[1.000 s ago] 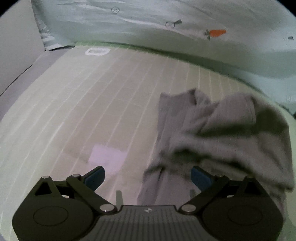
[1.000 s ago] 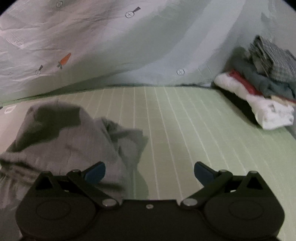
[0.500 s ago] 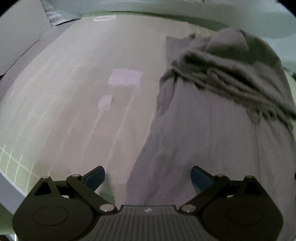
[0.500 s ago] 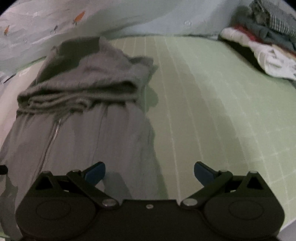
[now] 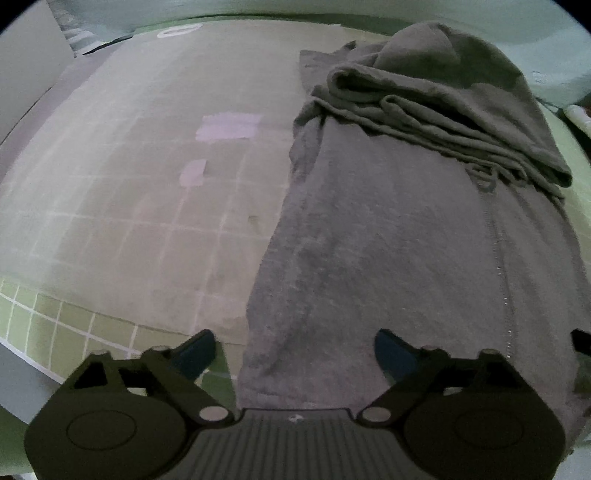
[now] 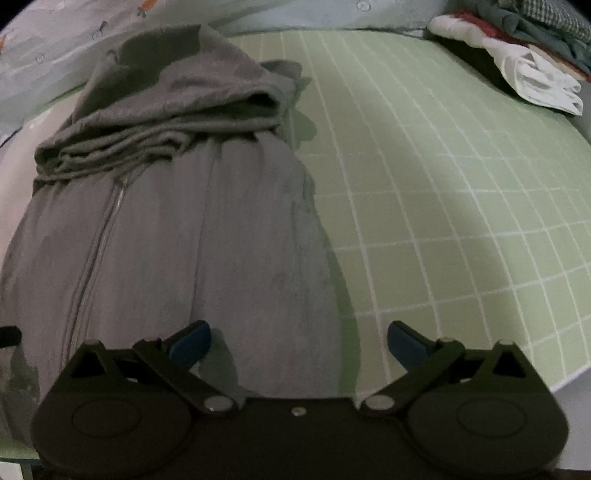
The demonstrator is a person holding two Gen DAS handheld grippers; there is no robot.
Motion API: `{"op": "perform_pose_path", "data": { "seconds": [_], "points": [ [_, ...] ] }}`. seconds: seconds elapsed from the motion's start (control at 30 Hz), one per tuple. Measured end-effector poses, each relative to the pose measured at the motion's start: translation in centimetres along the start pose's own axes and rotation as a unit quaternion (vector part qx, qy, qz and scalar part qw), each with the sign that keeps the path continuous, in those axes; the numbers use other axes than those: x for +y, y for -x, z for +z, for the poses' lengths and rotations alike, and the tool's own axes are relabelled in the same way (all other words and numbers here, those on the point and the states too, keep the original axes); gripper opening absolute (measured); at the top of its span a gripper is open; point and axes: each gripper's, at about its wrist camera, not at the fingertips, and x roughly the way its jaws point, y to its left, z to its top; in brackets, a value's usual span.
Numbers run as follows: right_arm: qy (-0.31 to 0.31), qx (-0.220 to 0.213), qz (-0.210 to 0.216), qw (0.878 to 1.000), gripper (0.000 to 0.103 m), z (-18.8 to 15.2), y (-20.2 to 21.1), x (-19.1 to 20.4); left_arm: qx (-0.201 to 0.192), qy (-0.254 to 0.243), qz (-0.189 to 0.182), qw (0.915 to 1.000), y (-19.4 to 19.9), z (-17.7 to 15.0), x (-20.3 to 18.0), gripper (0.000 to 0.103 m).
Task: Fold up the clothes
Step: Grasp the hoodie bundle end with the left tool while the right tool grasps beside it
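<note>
A grey zip-up garment (image 5: pixel 388 229) lies lengthwise on the green grid mat (image 5: pixel 110 236), its far end bunched into folds (image 5: pixel 436 107). It also shows in the right wrist view (image 6: pixel 177 236) with the zip running down its left part. My left gripper (image 5: pixel 291 354) is open and empty over the garment's near left edge. My right gripper (image 6: pixel 299 343) is open and empty over the garment's near right edge, its left fingertip (image 6: pixel 190 341) above the cloth and its right fingertip (image 6: pixel 406 343) above the mat.
A stack of folded clothes (image 6: pixel 524 55) sits at the far right of the mat. A pale patterned sheet (image 6: pixel 74 33) hangs behind. The mat's near edge (image 6: pixel 569 376) is close on the right. Pale patches (image 5: pixel 229 125) mark the mat left of the garment.
Both grippers have drawn back toward the near edge of the mat, staying open. The garment now lies stretched out below them, seen from higher and nearer its near end.
</note>
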Motion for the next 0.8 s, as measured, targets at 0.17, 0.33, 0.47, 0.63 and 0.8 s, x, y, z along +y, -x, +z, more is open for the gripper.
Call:
{"op": "perform_pose_path", "data": {
  "seconds": [0.17,0.33,0.47,0.63,0.8],
  "points": [
    [0.004,0.024,0.025,0.999,0.096,0.0,0.2,0.1,-0.001,-0.018,-0.004,0.9998,0.7,0.0,-0.7,0.042],
    [-0.061,0.042,0.127,0.989,0.01,2.7,1.0,-1.8,-0.008,0.0,-0.044,0.999,2.0,1.8,-0.2,0.01],
    [-0.081,0.005,0.186,0.979,0.01,5.7,2.9,-2.7,-0.057,0.001,-0.075,0.9955,4.8,4.7,-0.3,0.01],
    [-0.067,-0.089,0.218,0.97,0.01,11.1,5.2,-2.5,-0.134,0.028,-0.118,0.9835,7.2,10.6,-0.3,0.01],
    [-0.102,-0.093,0.193,0.971,0.043,13.0,2.0,-2.8,-0.142,0.03,-0.083,0.9859,3.8,15.1,-1.5,0.027]
  ]
}}
